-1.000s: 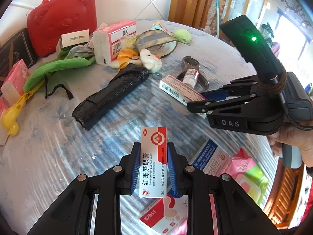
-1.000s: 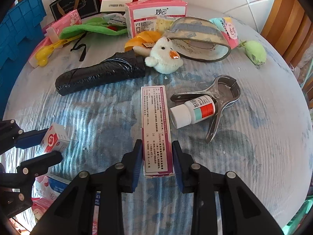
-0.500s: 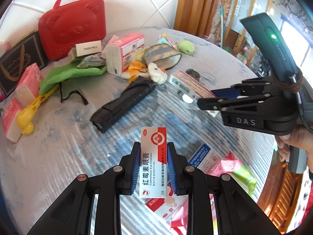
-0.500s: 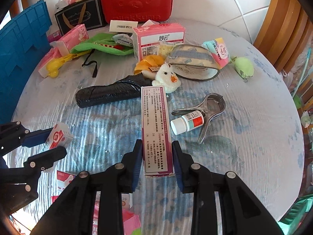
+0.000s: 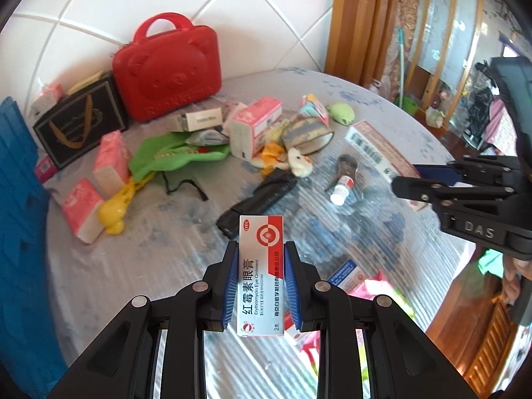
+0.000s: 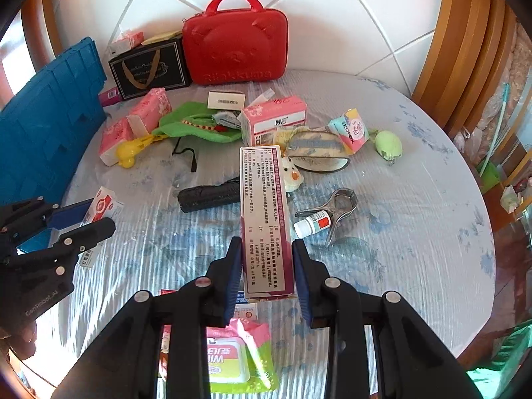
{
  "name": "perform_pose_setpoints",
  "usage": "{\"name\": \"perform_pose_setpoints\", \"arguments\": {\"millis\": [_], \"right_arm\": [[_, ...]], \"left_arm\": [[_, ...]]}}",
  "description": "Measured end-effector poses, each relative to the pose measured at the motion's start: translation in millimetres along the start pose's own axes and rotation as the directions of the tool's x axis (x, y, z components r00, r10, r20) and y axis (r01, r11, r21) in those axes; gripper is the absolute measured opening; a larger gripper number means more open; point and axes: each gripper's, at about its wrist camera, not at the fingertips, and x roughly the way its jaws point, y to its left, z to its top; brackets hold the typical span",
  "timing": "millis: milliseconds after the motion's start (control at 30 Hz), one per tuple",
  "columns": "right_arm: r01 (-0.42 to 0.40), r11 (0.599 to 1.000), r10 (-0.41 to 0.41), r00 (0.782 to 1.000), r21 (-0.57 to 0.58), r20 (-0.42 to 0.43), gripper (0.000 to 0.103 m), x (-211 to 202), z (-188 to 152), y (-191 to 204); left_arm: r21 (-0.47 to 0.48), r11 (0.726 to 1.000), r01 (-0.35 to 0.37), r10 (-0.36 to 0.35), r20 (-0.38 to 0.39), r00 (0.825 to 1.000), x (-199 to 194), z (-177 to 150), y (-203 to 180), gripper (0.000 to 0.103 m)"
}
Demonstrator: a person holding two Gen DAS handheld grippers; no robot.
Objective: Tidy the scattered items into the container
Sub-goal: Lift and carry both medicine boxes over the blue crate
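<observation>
Right wrist view, largest to smallest: round table under a ribbed, blue-flowered clear cover, set against a white tiled wall.
Blue plastic crate, ribbed, at the table's left edge; the only open container seen.
Red hard case, bear face embossed, lettering "Rilakkuma", upright at the wall.
Black gift bag, gold handles and gold script, just left of the case.
Right gripper: blue pads clamped on a long maroon-and-white medicine carton, dense Chinese print too small to read, held above the table.
Left gripper: pads clenched on a white-and-red ointment box, printed "红霉素眼膏 Erythromycin Eye Ointment", also held off the table; its body reads "GenRobot.AI" in the right wrist view.
Green cloth beside pink tissue packs.
Pink tissue box, mid-table.
Black folded umbrella, lying behind the carton.
Wet-wipes pack, pink and green, at the near edge below the right gripper.
Kotex pouch, label "Kotex".
Metal clamp, touching a small white bottle with a red-banded label.
Yellow toy; pale green plush.
</observation>
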Motion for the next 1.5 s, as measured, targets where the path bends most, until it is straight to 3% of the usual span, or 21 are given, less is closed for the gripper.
{"name": "perform_pose_setpoints", "arguments": {"millis": [300, 600, 1067, 1500], "right_arm": [[0.003, 1.000, -0.002, 0.997, -0.017, 0.082, 0.029, -75.1, 20.3, 24.9], [0.014, 1.000, -0.012, 0.989, -0.015, 0.146, 0.029, -118.7, 34.7, 53.1], [-0.007, 0.997, 0.024, 0.977, -0.078, 0.211, 0.029, -141.4, 58.4, 116.2], [-0.047, 0.980, 0.103, 0.952, -0.193, 0.289, 0.029, -162.1, 96.1, 198.4]], "left_arm": [[-0.022, 0.998, -0.051, 0.052, 0.059, 0.997, -66.1, 25.4, 25.1, 0.025], [-0.062, 0.996, -0.071, 0.078, 0.114, 0.990, -120.1, 39.4, 56.7, 0.025], [-0.131, 0.983, -0.127, 0.151, 0.195, 0.969, -191.4, 38.2, 121.3, 0.025], [-0.207, 0.961, -0.182, 0.235, 0.273, 0.933, -251.0, 22.7, 195.7, 0.025]]}}
